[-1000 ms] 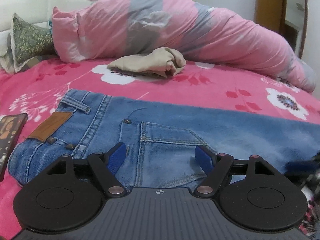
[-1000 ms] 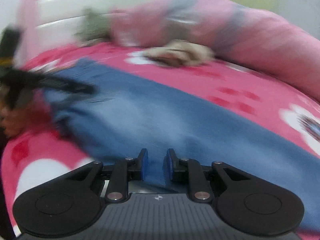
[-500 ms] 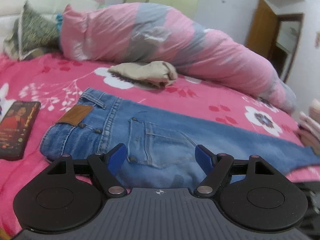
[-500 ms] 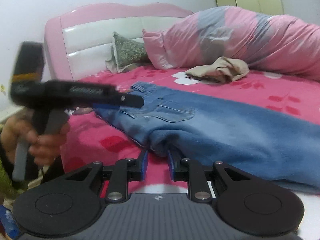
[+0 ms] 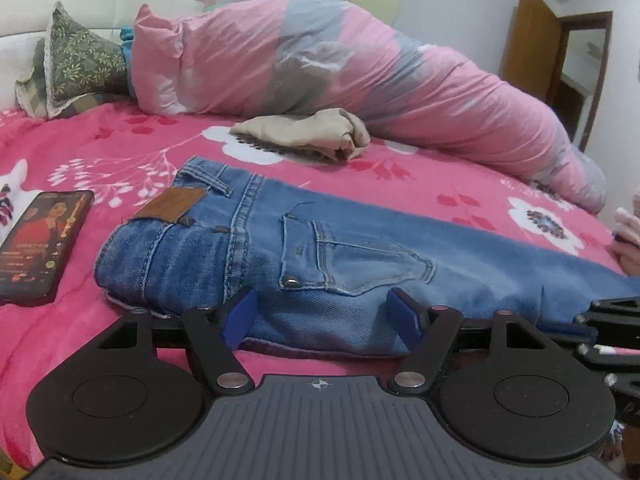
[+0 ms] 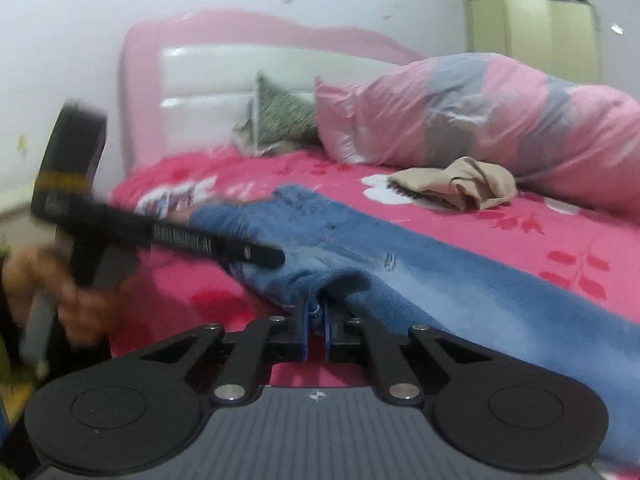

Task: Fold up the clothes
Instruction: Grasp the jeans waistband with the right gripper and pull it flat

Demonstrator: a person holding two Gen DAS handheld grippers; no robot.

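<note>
Right gripper has just been closing and is now clenching the near edge of the jeans, denim bunching between its pads, so the grab for the fold looks done on that side. Left gripper has just been narrowing but is hanging released, pads either side of the seat edge near the back pocket, not pressing yet. Jeans are lying flat across the bed, waistband toward the headboard. Phone is sitting just beside the waistband, beige garment beyond the jeans, quilt behind that; phone is possibly getting in the way of a fold toward the waist
</note>
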